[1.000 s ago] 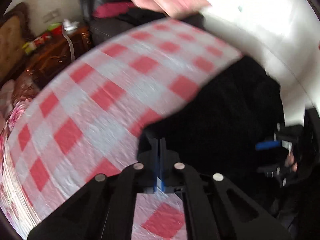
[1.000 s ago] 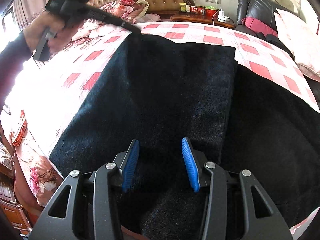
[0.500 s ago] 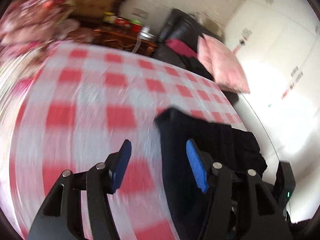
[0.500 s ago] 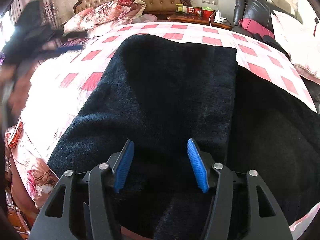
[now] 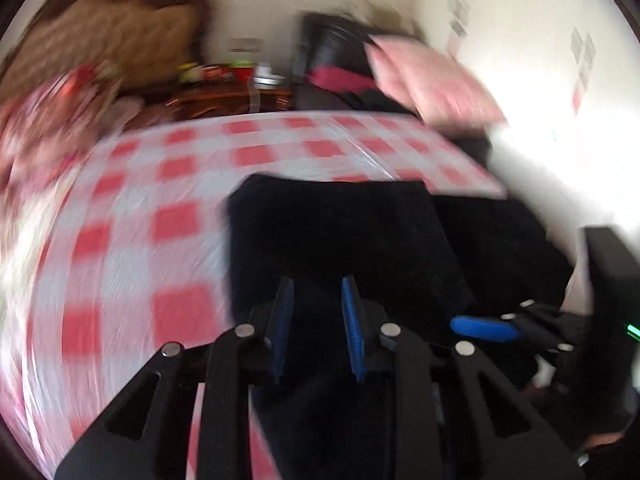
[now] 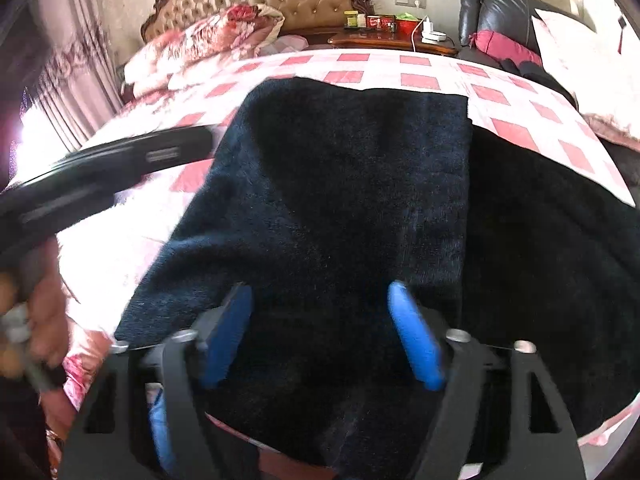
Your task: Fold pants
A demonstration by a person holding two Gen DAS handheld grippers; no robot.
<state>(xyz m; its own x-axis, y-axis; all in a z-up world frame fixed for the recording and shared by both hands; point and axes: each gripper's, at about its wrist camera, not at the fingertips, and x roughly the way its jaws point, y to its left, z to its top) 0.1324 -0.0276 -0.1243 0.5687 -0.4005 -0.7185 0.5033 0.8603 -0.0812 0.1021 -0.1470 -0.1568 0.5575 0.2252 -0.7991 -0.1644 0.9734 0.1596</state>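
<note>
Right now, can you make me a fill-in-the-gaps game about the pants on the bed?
1. The pants are the colour ____.
2. They lie on a bed cover checked in white and ____.
3. The right gripper has its jaws opening, and its pads are the colour ____.
4. Beyond the bed, a pink pillow leans on a ____ leather chair.

Missing words: black; red; blue; black

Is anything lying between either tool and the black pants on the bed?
Nothing visible. The left tool, jaws closing with nothing gripped, and the right tool, jaws opening, both sit directly over the folded black pants on the checked bedcover.
</note>
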